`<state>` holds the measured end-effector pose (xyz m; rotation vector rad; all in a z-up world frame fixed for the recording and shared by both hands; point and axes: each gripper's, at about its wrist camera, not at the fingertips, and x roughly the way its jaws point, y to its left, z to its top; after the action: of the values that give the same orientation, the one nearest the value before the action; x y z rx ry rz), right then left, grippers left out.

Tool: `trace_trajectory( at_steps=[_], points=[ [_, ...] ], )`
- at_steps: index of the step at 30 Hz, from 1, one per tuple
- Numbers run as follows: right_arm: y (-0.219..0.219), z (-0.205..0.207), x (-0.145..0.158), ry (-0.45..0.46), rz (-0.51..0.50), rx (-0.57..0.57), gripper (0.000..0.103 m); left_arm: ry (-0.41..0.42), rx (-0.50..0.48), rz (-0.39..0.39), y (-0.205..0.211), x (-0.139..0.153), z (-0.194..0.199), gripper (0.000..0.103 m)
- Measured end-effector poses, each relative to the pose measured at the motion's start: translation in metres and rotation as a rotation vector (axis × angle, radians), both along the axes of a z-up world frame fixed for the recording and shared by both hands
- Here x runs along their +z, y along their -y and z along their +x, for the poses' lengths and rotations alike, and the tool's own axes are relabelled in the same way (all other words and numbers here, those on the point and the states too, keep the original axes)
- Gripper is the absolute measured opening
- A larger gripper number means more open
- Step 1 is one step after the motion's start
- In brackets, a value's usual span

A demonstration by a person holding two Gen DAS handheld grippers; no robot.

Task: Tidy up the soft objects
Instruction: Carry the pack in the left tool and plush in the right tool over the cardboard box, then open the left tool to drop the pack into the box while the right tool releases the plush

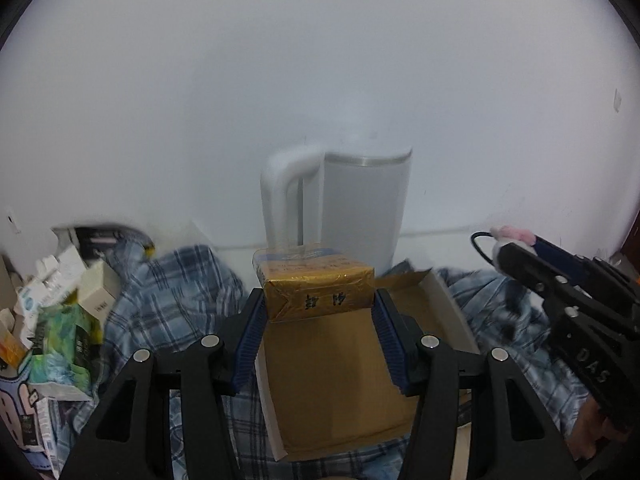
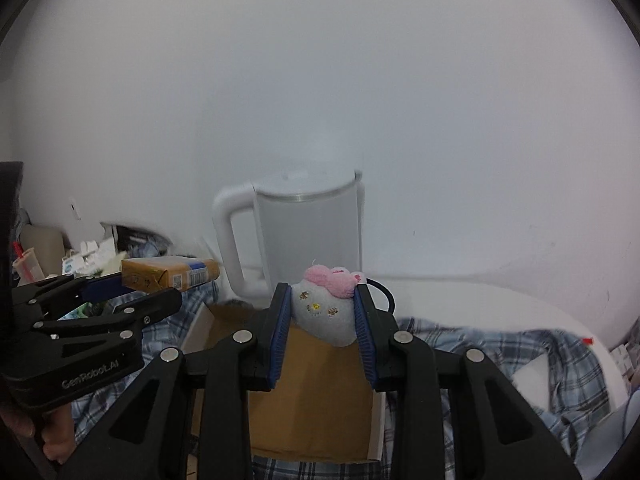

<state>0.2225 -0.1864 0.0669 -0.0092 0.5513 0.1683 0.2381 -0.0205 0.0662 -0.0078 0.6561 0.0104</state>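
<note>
My left gripper [image 1: 319,300] is shut on a gold-wrapped tissue pack [image 1: 316,290] and holds it above an open shallow cardboard box [image 1: 332,392]. My right gripper [image 2: 322,312] is shut on a small grey plush toy [image 2: 324,314] with a pink bow and a black loop, held above the same cardboard box [image 2: 312,392]. In the right wrist view the left gripper [image 2: 132,292] shows at the left with the tissue pack [image 2: 172,272]. In the left wrist view the right gripper [image 1: 520,252] shows at the right, with the plush toy [image 1: 510,236] at its tip.
A white electric kettle [image 1: 340,208] stands against the wall behind the box. A blue plaid cloth [image 1: 176,304] lies under the box. A heap of cartons and packets [image 1: 60,312] lies at the left. A white table edge [image 2: 520,304] shows at the right.
</note>
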Motion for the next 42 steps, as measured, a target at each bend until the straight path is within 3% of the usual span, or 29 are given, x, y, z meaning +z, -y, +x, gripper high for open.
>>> trace_trajectory(
  at_steps=[4, 12, 15, 19, 21, 22, 26, 42],
  points=[
    [0.001, 0.019, -0.029, -0.084, 0.006, -0.002, 0.030, -0.098, -0.027, -0.059, -0.011, -0.032, 0.027, 0.056],
    [0.000, 0.043, -0.081, -0.228, -0.009, 0.015, 0.030, -0.279, -0.013, -0.069, -0.018, -0.094, 0.064, 0.056],
    [-0.002, 0.051, -0.091, -0.250, -0.007, 0.017, 0.030, -0.307, -0.011, -0.070, -0.019, -0.104, 0.068, 0.056],
    [-0.003, 0.051, -0.092, -0.261, -0.007, 0.022, 0.032, -0.311, -0.012, -0.076, -0.021, -0.104, 0.068, 0.060],
    [-0.004, 0.051, -0.092, -0.262, -0.015, 0.035, 0.038, -0.315, -0.016, -0.066, -0.019, -0.104, 0.069, 0.088],
    [-0.005, 0.051, -0.091, -0.255, -0.023, 0.034, 0.040, -0.314, -0.021, -0.059, -0.018, -0.104, 0.069, 0.091],
    [-0.007, 0.050, -0.090, -0.241, -0.049, 0.036, 0.054, -0.229, 0.004, -0.043, -0.020, -0.094, 0.065, 0.092],
    [-0.004, 0.047, -0.081, -0.230, -0.037, 0.025, 0.055, -0.158, 0.025, -0.045, -0.030, -0.066, 0.053, 0.092]
  ],
)
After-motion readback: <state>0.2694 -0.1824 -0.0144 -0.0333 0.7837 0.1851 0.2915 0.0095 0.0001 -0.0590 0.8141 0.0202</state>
